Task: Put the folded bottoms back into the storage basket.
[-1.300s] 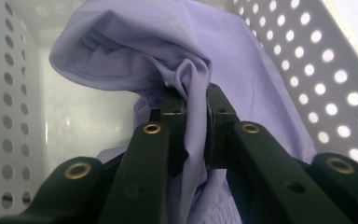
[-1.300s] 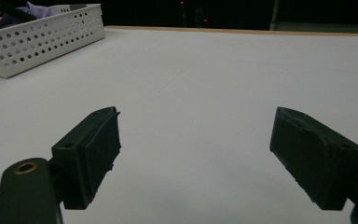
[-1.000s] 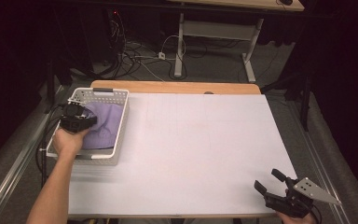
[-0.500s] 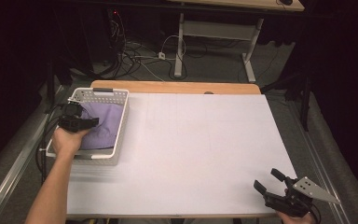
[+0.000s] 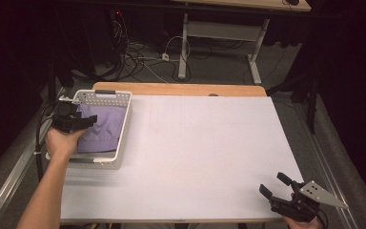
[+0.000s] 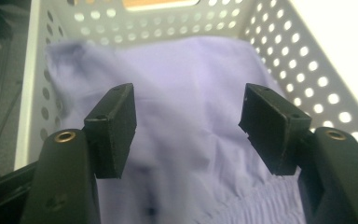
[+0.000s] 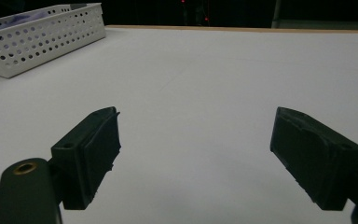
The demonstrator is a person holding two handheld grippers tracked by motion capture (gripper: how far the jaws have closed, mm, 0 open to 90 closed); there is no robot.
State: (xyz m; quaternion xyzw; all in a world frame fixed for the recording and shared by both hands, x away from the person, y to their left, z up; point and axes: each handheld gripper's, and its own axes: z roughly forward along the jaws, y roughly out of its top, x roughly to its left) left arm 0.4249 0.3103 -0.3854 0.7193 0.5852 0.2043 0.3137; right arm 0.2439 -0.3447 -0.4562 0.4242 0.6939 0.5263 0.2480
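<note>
At the near right corner of the table [image 5: 209, 157], the right gripper [image 5: 275, 185] is held low over the white surface by a hand at the bottom edge. Its jaws are spread wide, and nothing is seen between them but bare tabletop in the right gripper view [image 7: 193, 140].

Farther in, on the left side, the left gripper [image 5: 86, 121] is held by the person's left hand [image 5: 62, 143] above the near left part of a white perforated basket [image 5: 124, 129]. Its jaws have just been opening and are now parted to a middling width; in the left gripper view [image 6: 189, 119] no fabric is pinched between the pads, and the cloth is seen lying below them.

The purple cloth [image 6: 191, 93] is found inside the basket, rumpled and spread across its floor, with a gathered edge towards the near end. The basket is set on the table's left edge, well apart from the right gripper.

Beyond the white surface, a strip of wooden tabletop [image 5: 181, 88] is seen at the far edge.
</note>
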